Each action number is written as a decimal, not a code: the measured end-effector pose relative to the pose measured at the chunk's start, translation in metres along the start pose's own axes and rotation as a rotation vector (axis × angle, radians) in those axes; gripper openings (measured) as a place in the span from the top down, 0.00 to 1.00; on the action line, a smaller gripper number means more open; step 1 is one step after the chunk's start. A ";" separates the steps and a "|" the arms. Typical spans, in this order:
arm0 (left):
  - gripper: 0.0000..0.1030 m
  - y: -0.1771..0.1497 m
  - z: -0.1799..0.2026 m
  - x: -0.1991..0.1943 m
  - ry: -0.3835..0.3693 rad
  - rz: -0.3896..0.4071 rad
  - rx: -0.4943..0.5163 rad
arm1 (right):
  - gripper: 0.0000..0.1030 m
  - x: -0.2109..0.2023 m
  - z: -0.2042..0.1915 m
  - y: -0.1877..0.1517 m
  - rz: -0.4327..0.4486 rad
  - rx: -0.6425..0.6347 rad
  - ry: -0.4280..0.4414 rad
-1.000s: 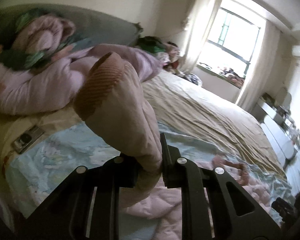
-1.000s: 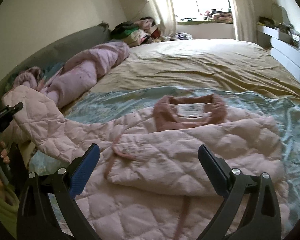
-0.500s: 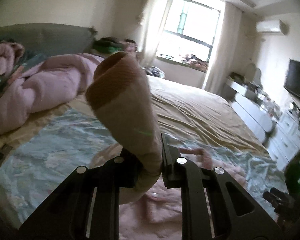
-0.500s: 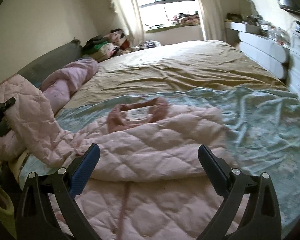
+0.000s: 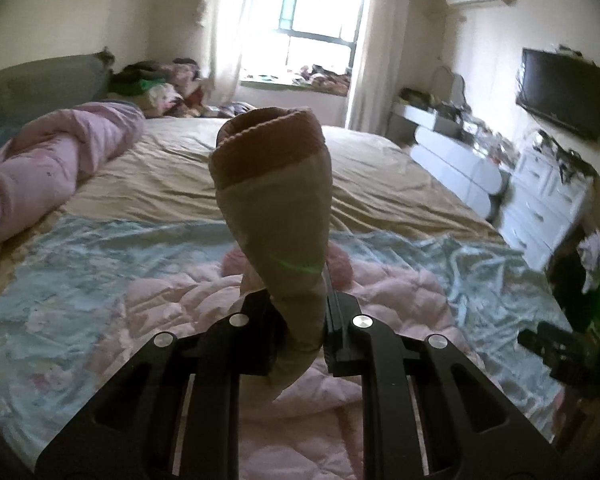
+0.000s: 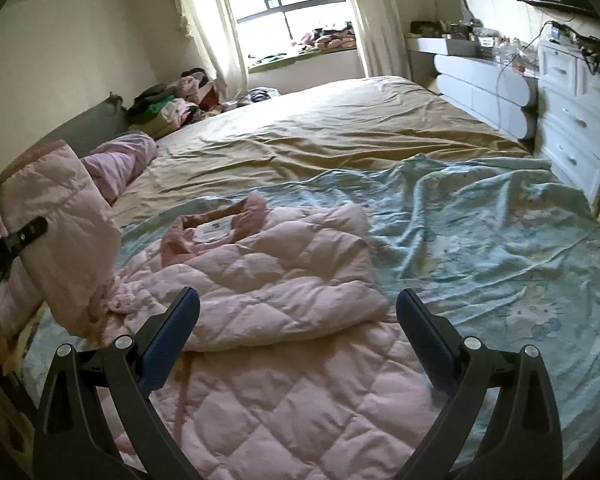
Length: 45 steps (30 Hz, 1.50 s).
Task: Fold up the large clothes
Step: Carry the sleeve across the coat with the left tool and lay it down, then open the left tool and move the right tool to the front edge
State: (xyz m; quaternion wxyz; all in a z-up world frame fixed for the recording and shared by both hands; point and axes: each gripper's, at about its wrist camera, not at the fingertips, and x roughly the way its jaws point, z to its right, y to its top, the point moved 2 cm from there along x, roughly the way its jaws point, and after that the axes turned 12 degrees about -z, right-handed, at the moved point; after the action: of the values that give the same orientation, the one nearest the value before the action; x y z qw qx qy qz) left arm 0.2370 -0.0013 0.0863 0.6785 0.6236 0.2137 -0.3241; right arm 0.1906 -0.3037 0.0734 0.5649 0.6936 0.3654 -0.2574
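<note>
Jaws of the left gripper [image 5: 300,320] are clenching on the sleeve [image 5: 276,216] of the pink quilted jacket [image 6: 276,280], and the ribbed cuff is standing up above them. Jaws of the right gripper [image 6: 298,328] are standing wide apart, gripping nothing, above the jacket. This jacket is lying partly folded on the light blue sheet [image 6: 480,232] on the bed [image 6: 340,128].
</note>
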 end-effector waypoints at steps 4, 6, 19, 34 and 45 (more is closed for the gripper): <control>0.91 -0.009 0.024 0.020 -0.019 -0.037 0.036 | 0.05 -0.001 0.014 0.000 0.011 0.015 -0.019; 0.91 -0.018 0.035 0.033 -0.027 -0.067 0.068 | 0.05 0.000 0.021 -0.001 0.010 0.023 -0.022; 0.88 -0.076 0.079 0.106 -0.050 -0.219 0.169 | 0.05 0.032 0.037 0.006 -0.056 0.041 -0.018; 0.10 -0.117 0.094 0.100 -0.084 -0.324 0.268 | 0.05 0.077 0.010 0.014 -0.216 0.062 0.121; 0.09 -0.093 0.019 0.066 0.047 -0.309 0.125 | 0.05 0.084 -0.029 0.020 -0.224 0.036 0.139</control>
State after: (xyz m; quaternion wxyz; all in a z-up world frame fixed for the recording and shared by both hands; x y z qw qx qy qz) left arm 0.2150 -0.0323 -0.0225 0.5754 0.6316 0.3025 -0.4225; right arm 0.2552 -0.2592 0.0277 0.4934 0.6748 0.4740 -0.2767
